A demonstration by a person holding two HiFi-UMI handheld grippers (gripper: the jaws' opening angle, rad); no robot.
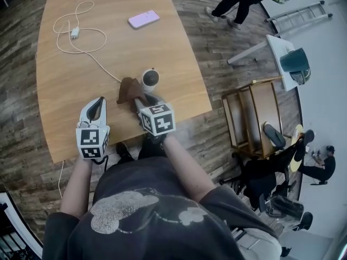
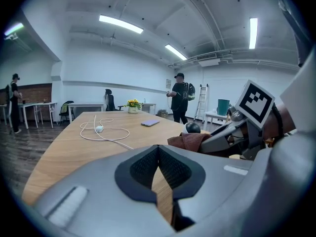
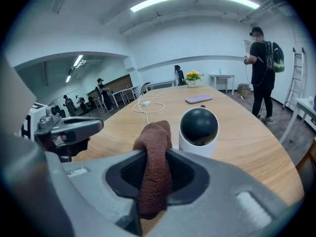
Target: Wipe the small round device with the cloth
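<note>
The long wooden table [image 1: 65,91] runs away from you, and you stand at its near edge. Your right gripper [image 3: 157,174] reaches over the near right part of the table, its jaws clenched on the brown cloth [image 3: 155,152]. The cloth is pinched in a fold, with its bunched top standing up past the jaws. Your left gripper [image 2: 159,154] hovers to the left of the right one over bare wood, apart from it. Its jaws are pressed together with nothing between them.

The small round device [image 3: 198,130] has a white body with a dark domed face. It stands upright on the table just beyond the cloth and slightly to its right. Whether the two touch, you cannot tell. A white cable [image 1: 81,42] lies in loops on the far left part of the table, and a pink phone [image 1: 143,19] lies flat to the right of the cable, at the far end.
</note>
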